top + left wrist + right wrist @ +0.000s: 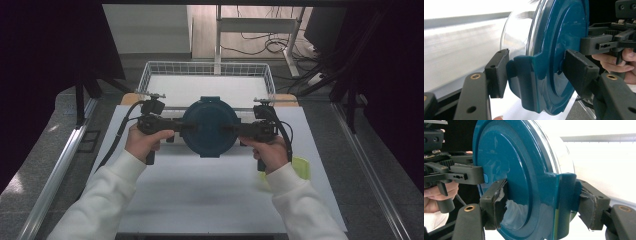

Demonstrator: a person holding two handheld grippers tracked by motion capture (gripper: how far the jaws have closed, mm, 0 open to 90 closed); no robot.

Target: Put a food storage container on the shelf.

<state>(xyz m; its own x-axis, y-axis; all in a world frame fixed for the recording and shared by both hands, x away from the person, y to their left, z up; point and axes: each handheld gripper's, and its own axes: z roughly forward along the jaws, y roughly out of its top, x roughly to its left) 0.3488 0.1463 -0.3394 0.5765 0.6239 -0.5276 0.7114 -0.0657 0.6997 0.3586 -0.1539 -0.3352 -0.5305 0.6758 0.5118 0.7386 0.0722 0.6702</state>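
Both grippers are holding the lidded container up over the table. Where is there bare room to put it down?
The white table is bare in front of the container, between the two sleeves. The wire basket behind it also has a bare floor. It is crowded at the right edge, where a yellow-green thing sits by the right gripper hand; the left gripper side is freer.

No legible text, label, brand or number anywhere

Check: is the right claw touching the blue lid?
Touching. The right gripper view shows the right claw with both pads pressed against the blue lid, at its clip.
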